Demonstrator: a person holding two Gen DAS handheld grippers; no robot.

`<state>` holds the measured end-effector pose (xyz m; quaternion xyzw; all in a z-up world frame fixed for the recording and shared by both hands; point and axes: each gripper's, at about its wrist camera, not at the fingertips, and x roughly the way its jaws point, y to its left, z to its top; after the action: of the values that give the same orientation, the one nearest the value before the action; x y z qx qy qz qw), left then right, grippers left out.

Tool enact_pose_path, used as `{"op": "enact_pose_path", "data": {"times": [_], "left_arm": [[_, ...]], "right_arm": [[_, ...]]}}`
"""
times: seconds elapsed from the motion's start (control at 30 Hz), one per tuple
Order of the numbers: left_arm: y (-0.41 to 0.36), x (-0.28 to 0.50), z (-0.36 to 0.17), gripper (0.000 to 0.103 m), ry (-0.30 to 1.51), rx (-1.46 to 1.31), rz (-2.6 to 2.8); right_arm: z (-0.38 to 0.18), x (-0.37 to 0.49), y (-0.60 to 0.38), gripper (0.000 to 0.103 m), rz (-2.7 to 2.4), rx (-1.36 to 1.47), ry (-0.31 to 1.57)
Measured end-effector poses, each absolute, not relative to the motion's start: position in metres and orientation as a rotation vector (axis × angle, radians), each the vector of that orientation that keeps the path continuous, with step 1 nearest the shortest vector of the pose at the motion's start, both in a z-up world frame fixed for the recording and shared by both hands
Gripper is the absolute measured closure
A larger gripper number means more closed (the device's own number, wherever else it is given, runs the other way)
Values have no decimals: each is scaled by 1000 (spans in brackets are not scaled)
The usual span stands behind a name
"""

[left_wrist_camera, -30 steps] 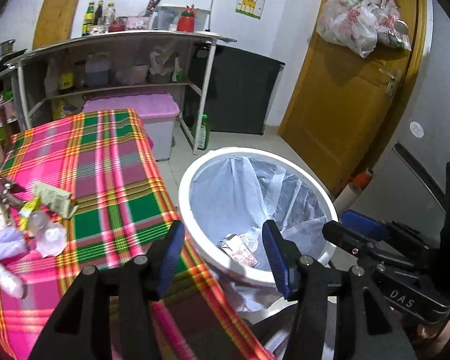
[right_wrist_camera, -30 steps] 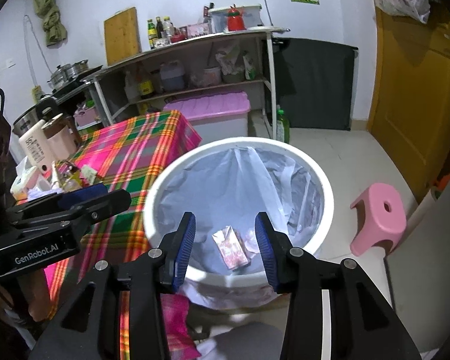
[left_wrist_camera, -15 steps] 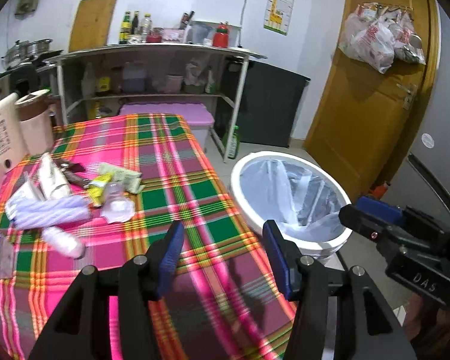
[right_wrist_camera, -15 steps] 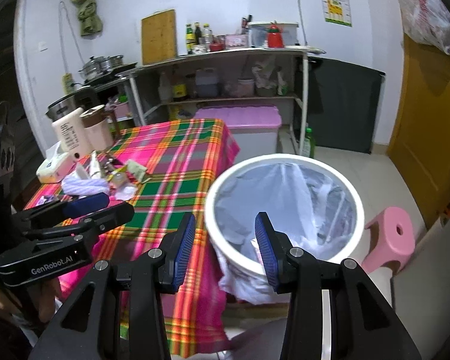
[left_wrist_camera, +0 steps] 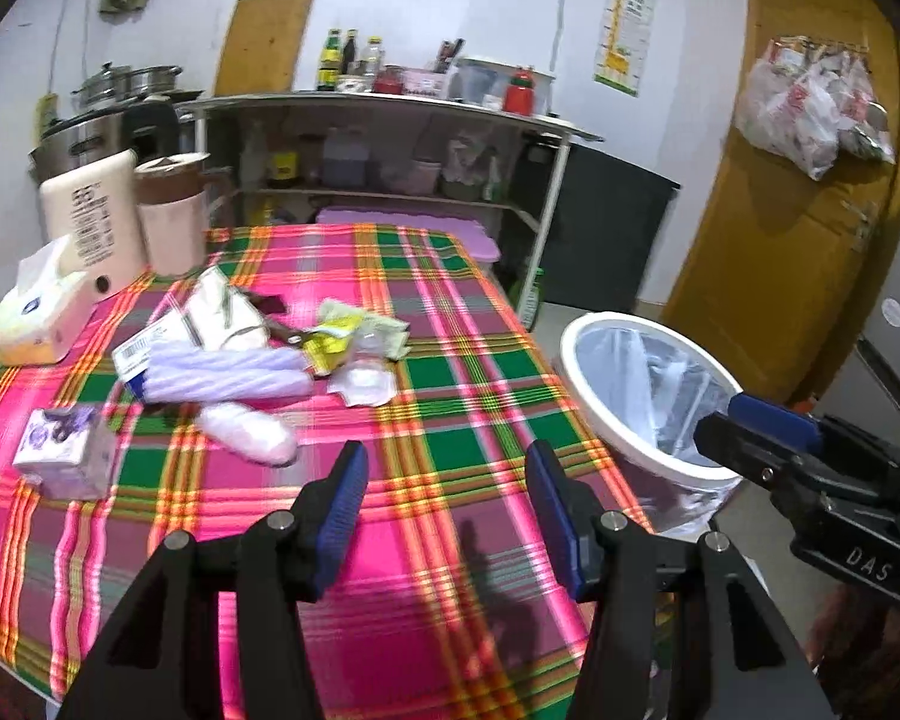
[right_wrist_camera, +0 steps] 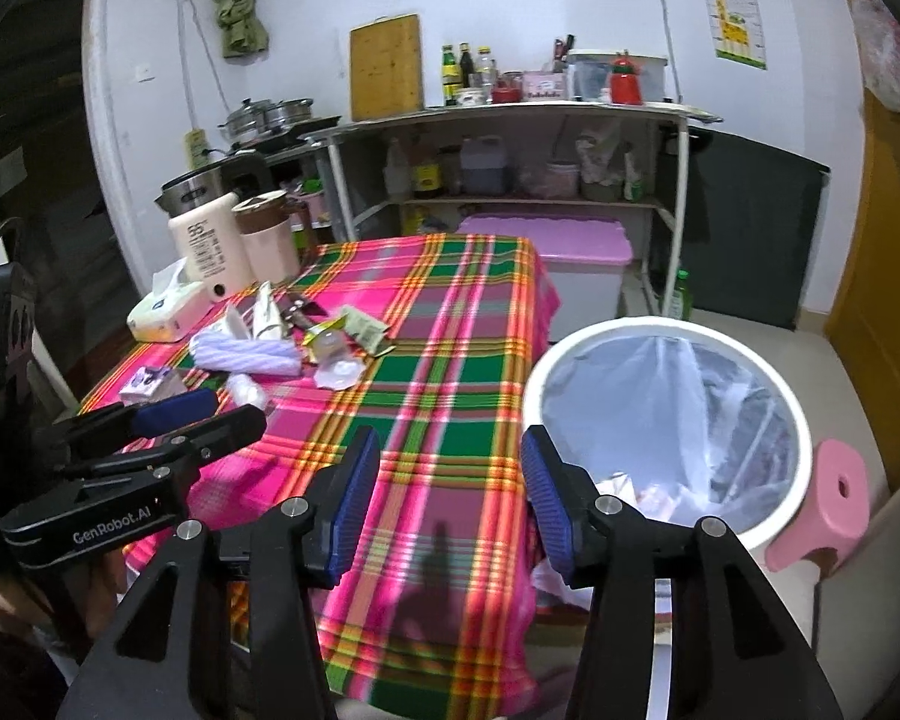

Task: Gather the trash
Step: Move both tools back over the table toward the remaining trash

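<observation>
Both views have swung from the trash bin (right_wrist_camera: 672, 420) back to the table (left_wrist_camera: 450, 420); the left gripper (left_wrist_camera: 444, 492) and right gripper (right_wrist_camera: 450, 480) gape wide, holding nothing. The litter pile (left_wrist_camera: 258, 372) at left-centre looks like light, crushable wrappers, probably best pinched at a crumpled edge.

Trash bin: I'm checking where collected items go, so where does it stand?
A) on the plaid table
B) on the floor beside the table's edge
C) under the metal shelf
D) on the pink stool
B: the white trash bin stands on the floor next to the plaid table.
</observation>
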<state>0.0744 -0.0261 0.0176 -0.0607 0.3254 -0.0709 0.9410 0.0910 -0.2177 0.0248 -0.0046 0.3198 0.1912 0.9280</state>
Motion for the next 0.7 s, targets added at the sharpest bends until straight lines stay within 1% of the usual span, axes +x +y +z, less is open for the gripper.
{"op": "enact_pose_path", "data": {"times": [0.2,0.47,0.57,0.7], "left_arm": [[-2,68,8,47,675,-145,-57],[37,68,-4,46,696,-148,49],[54,69,-6,40,690,-153,94],[79,70,-5,36,669,-157,166]], "right_arm": [[13,96,-195,53,457,-34,704],[5,105,-167,53,523,-49,719],[4,111,-159,53,543,-47,723],[1,120,-148,53,563,-52,733]]}}
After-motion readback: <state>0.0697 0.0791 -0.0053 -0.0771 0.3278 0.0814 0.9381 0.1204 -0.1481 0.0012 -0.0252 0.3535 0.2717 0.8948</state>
